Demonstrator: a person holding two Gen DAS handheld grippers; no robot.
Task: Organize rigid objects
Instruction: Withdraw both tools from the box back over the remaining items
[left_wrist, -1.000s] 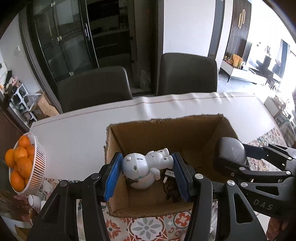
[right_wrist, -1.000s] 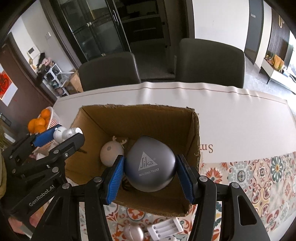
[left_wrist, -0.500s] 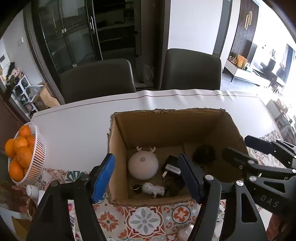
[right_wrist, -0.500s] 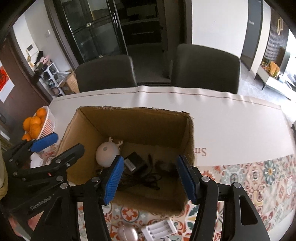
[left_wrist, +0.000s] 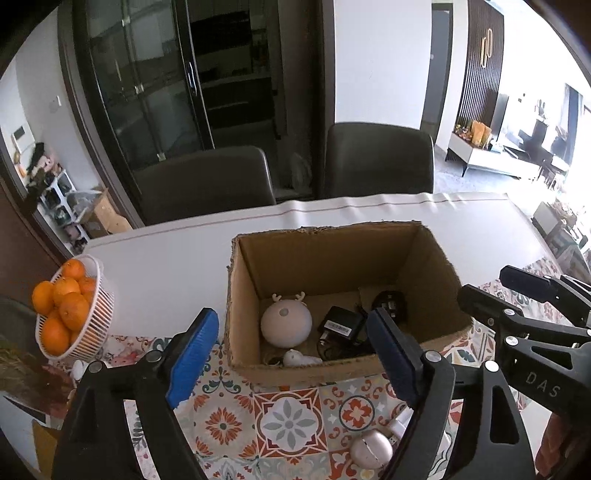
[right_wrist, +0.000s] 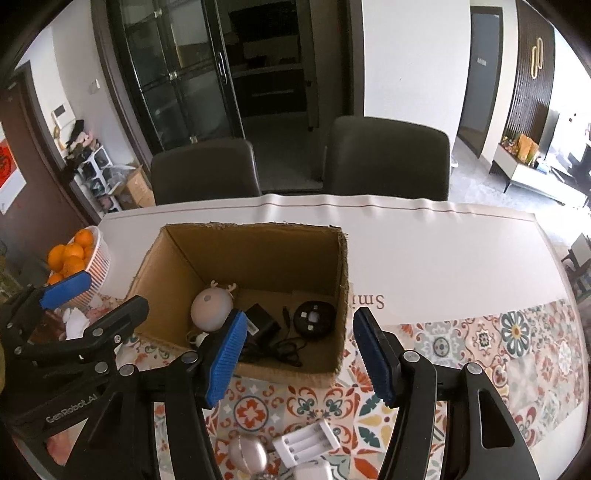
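Both claws, left claw (left_wrist: 291, 354) and right claw (right_wrist: 297, 354), spread, empty. One cardboard box (right_wrist: 258, 236) on bench: one deer-antler ball (right_wrist: 211, 309), one black adapter (right_wrist: 263, 326), one round black device (right_wrist: 314, 319), one white figure (left_wrist: 300, 357).

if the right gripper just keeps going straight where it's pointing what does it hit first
Most likely the cardboard box: its near right corner lies between the open pads of the right gripper. If it passes above the rim, the round black device inside comes next. Depth is unclear.

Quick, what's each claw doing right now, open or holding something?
Left claw: open, holding nothing.
Right claw: open, holding nothing.
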